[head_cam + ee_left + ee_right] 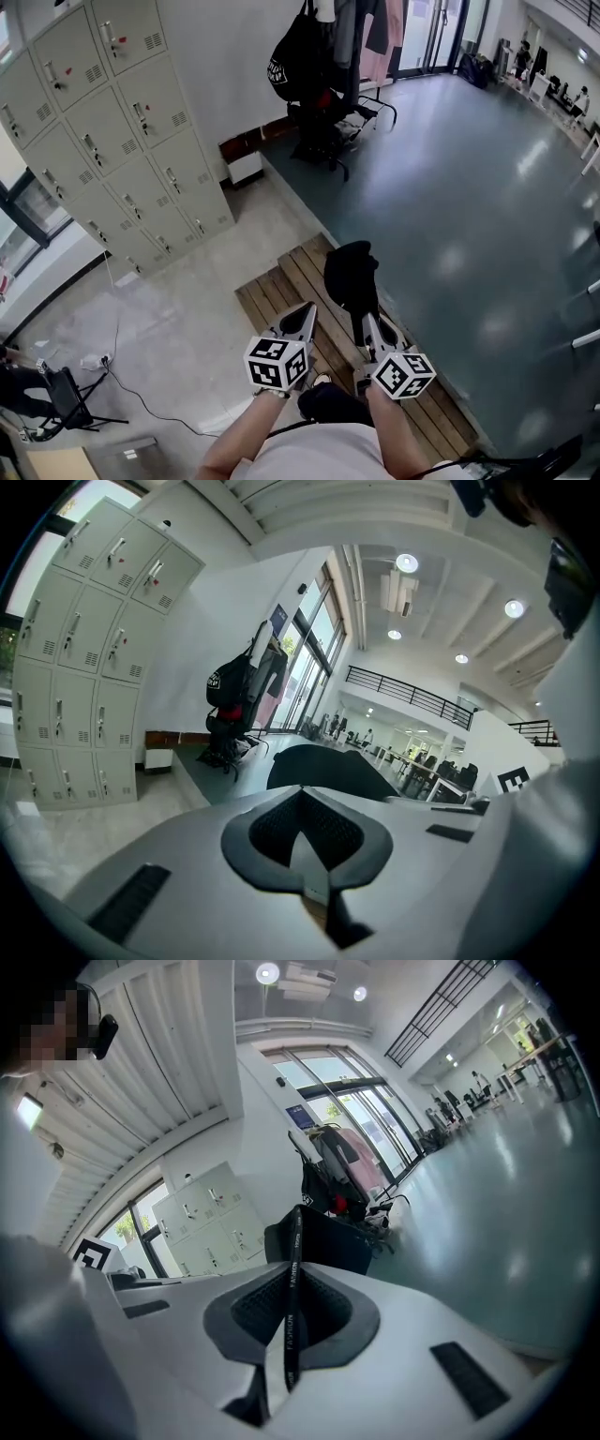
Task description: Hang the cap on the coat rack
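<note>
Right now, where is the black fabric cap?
Head view, right of centre: the black fabric cap hangs clamped in the right gripper, above the wooden slatted platform.

The left forearm [234, 437] and right forearm [394, 424] are bare and reach forward from the torso, side by side and close together. The left claw [305, 317] points ahead, tilted slightly right, with its jaws together and nothing between them. Just beside it, the right claw [364, 323] points ahead with its jaws pinched on the strap of the cap [351, 270].
</note>
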`<state>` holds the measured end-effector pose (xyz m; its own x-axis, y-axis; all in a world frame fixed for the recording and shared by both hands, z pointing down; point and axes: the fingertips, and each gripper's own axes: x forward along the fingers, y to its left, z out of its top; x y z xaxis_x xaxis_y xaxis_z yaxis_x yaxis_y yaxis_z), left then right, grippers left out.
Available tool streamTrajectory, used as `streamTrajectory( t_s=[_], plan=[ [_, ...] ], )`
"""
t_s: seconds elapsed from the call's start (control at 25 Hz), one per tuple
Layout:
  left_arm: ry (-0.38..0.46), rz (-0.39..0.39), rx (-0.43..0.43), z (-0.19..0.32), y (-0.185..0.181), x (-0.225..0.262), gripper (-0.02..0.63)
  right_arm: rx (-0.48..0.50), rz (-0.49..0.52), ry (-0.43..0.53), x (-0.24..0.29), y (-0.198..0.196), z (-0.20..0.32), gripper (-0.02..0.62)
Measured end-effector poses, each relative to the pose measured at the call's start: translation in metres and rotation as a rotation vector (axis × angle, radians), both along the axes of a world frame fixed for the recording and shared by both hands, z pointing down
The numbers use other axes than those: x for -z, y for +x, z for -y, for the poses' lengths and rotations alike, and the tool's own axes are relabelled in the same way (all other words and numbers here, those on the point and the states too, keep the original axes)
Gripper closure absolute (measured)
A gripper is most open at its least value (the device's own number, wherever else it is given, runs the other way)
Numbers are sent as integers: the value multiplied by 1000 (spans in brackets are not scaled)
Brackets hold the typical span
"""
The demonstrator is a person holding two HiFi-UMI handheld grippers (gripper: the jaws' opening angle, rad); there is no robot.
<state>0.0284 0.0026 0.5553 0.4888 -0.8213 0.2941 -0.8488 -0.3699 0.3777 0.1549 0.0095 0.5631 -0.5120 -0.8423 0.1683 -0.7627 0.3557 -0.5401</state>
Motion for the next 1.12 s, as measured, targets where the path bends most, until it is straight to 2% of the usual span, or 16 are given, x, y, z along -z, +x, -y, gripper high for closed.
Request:
streamTrajectory(
  t_s=[0.2, 0.68, 1.12],
  plan=[
    [8, 14, 1, 43, 11, 31, 603, 8, 16, 13, 32, 8, 50, 578],
    [23, 20, 20, 99, 8, 53, 603, 30, 47, 6, 45, 7, 100, 578],
    [49, -4, 21, 205, -25, 60, 603, 12, 39, 25, 50, -19, 200, 578]
  ],
)
